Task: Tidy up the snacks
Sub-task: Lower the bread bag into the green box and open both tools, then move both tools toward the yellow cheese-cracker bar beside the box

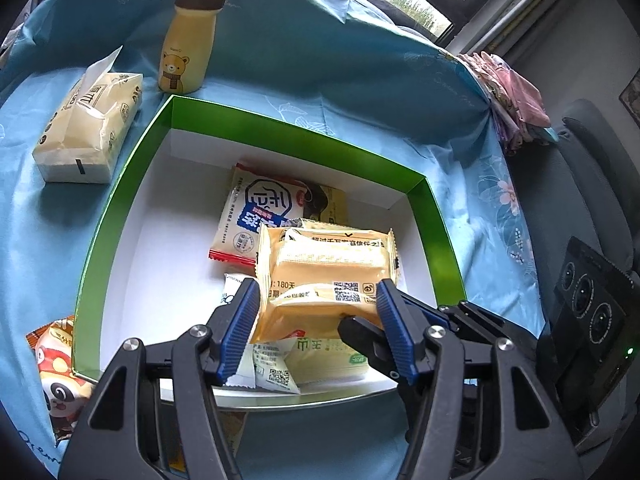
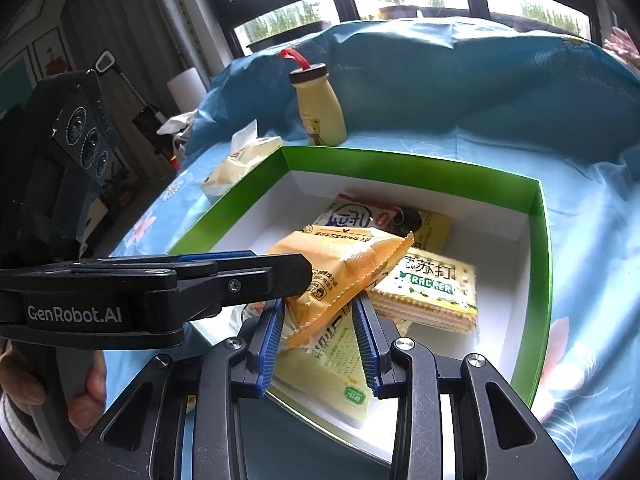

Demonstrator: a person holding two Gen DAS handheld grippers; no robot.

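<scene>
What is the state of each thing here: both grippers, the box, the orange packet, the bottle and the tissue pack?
left gripper: shut on the orange packet.
right gripper: fingers on either side of the packet's lower corner; grip unclear.
orange packet: sealed, held above the box.
green box: open, snacks inside.
bear bottle: upright, capped.
tissue pack: opened, a tissue sticking out.

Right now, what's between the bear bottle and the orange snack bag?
In the left wrist view, the green box's far wall, bare white box floor, then a blue-and-white snack packet lie between the bear bottle and orange snack bag.
</scene>
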